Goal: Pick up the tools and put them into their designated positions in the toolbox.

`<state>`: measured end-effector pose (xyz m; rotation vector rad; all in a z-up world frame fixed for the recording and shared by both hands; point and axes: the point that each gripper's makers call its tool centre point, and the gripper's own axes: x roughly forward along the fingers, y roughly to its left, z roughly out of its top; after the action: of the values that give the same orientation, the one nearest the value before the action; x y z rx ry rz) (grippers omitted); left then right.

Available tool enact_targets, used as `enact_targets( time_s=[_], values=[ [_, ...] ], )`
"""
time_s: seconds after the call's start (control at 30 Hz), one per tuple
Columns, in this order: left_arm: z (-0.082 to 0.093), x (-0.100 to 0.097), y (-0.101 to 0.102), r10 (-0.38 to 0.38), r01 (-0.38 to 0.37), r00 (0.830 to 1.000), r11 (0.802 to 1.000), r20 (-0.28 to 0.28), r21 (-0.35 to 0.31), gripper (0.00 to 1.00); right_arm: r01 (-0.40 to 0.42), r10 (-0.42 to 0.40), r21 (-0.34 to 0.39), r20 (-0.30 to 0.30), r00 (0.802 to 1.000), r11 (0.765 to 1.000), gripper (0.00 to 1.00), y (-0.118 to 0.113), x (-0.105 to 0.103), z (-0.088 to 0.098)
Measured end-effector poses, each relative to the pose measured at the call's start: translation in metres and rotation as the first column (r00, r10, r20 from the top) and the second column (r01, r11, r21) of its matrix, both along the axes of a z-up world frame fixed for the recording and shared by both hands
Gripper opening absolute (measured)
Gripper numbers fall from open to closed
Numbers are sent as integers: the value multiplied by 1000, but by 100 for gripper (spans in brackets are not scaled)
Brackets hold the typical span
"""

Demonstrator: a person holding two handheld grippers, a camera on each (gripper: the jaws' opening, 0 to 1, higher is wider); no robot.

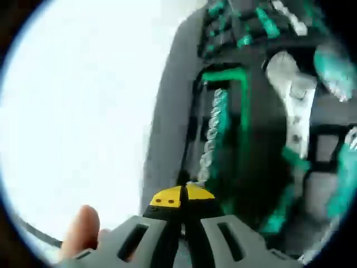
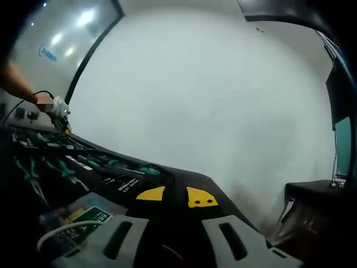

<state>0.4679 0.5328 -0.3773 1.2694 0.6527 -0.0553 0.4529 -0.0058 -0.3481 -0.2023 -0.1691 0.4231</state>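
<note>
Big white surface [image 1: 78,111] takes up the left half of my left gripper view, pretty blown out. At the bottom left I can see a fingertip [image 1: 83,229] next to the grey jaw. The left gripper [image 1: 182,196] has its yellow-tipped jaws pinched together on the near end of a twisted drill bit [image 1: 215,131], which runs up the middle into a green-edged slot of the dark toolbox [image 1: 178,84]. Further right there's a silver adjustable wrench [image 1: 293,95] seated in the tray, all a bit blurry.

In my right gripper view it's a white wall [image 2: 212,95], the toolbox low left, and the right gripper [image 2: 175,196] with jaws slightly parted, holding nothing.
</note>
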Motion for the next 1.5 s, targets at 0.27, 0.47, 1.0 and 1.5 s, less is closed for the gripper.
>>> enact_targets(
  time_s=[0.27, 0.47, 1.0, 1.5],
  values=[
    [-11, -4, -5, -37, 38, 999, 997, -11, 74, 0, 19, -19, 6, -2, 1000, 1000, 11, -5, 2, 0],
    [-13, -6, -11, -99, 107, 993, 985, -64, 132, 0, 14, -14, -14, -7, 1000, 1000, 11, -2, 2, -2],
    [-20, 3, -7, -106, 114, 991, 989, -80, 97, 0, 21, -21, -14, -11, 1000, 1000, 11, -3, 3, -3],
    [-2, -10, -24, 118, -87, 984, 973, 137, -214, 0, 32, -32, 2, -13, 999, 999, 11, -7, 4, -2]
  ],
)
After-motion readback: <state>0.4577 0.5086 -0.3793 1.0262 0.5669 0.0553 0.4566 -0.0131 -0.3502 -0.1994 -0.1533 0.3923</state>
